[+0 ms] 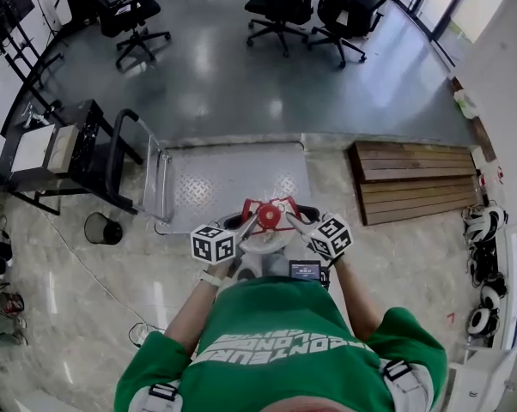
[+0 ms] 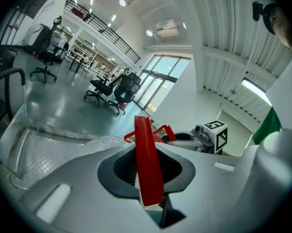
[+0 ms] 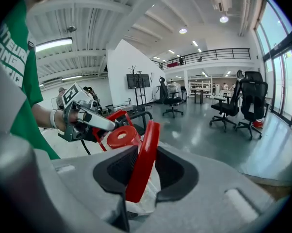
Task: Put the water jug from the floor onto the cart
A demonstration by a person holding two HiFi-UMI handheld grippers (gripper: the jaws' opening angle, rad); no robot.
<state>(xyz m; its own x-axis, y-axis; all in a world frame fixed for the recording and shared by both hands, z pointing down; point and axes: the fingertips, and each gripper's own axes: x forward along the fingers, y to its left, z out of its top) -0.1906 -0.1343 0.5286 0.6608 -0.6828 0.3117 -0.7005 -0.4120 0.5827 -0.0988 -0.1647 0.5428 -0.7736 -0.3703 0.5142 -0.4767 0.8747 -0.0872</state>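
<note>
Water jug (image 1: 260, 245), red cap up, held close in front of person, just short of cart (image 1: 228, 174) near edge. Left gripper (image 1: 253, 221) clenched on jug's red handle strap (image 2: 148, 164); right gripper (image 1: 292, 221) clamped on opposite strap (image 3: 142, 161). Cart deck bare. Wooden pallet (image 1: 417, 181) right of cart, bin (image 1: 102, 227) left, office chairs (image 1: 280, 7) beyond.

You are holding the water jug (image 1: 269, 218) by its glossy red plastic handles, in the matt grey left claw (image 1: 248, 223) and right claw (image 1: 294, 221). The cart (image 1: 215, 183) deck is showing dull embossed metal; the floor (image 1: 241, 84) is gleaming smooth; the planks (image 1: 417, 178) are looking like matt wood.
</note>
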